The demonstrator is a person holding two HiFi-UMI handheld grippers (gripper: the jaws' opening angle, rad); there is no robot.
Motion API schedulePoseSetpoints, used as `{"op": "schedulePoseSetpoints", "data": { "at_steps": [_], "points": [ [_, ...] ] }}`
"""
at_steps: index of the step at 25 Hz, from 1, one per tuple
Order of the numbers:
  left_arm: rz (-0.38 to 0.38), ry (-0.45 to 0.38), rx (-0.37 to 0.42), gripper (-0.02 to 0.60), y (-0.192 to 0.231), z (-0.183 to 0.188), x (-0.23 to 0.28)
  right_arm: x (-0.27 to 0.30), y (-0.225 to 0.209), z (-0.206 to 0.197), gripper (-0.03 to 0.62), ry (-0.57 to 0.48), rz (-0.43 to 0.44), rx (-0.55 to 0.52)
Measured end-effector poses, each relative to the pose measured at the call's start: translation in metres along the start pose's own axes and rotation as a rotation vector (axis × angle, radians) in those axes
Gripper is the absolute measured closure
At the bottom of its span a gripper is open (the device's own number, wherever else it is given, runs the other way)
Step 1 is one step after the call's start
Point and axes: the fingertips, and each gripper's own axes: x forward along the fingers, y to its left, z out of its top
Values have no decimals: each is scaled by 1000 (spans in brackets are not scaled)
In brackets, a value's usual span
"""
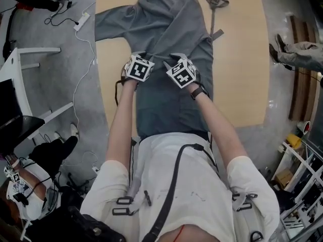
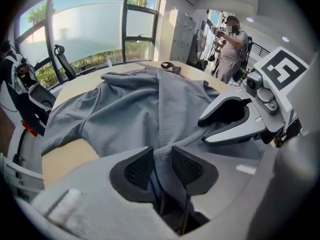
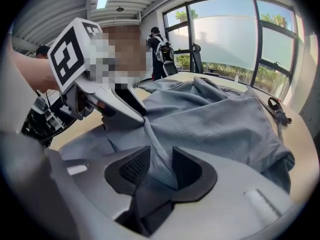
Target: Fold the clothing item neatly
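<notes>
Grey garment (image 1: 171,29) is lying spread lengthwise on the tan table (image 1: 242,59). In head view one sleeve (image 1: 113,21) is sticking out to the left and the belt (image 1: 214,4) is trailing off at the far end. The near end is hanging over the table edge toward the wearer of the rig.

Both grippers are sitting side by side over the garment's middle, close together and tilting down onto the cloth.

L gripper (image 2: 162,154): jaws are standing apart w/ a raised ridge of cloth running between the pads (image 2: 140,169). They aren't pinching it, so it's gripping nothing.

R gripper (image 3: 161,156): jaws are also standing apart. A fold of cloth is rising through the gap and stretching up toward the L gripper just beside it. The pads aren't clamping it.

Beyond the table's far end a person (image 2: 231,46) is standing, and big windows (image 2: 90,29) are running along the wall. White cables (image 1: 75,19) are lying on the grey floor left of the table.
</notes>
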Motion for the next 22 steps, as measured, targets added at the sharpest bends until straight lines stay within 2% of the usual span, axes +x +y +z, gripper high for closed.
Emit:
{"op": "schedulePoseSetpoints", "data": {
  "at_steps": [2,4,5,6,9,11,13,16,18,20,22],
  "points": [
    [5,18,-2,474,-1,-5,3,7,2,-5,469,26,1,0],
    [19,10,-10,567,-1,-8,2,9,1,-8,494,31,-4,22],
    [17,2,-24,581,-2,-9,-1,8,0,-7,523,24,-7,33],
    [3,-7,-45,581,-6,-9,-7,5,0,-6,545,14,-9,39],
    [-63,-69,-111,581,-26,-9,-30,-14,6,0,551,-30,-2,23],
    [-88,-113,-125,581,-39,-11,-46,-28,13,1,553,-56,7,-4],
    [-78,-143,-123,581,-44,-16,-56,-42,19,1,554,-77,11,-39],
    [-45,-176,-117,579,-45,-19,-63,-57,28,-5,556,-92,13,-121],
    [-65,-185,-96,506,-54,-20,-65,-63,35,-18,556,-71,30,-172],
    [-91,-176,-39,470,-65,-24,-60,-64,43,-40,556,-27,55,-215],
    [-89,-160,30,457,-69,-26,-51,-61,50,-66,594,37,90,-250]
  ]
}}
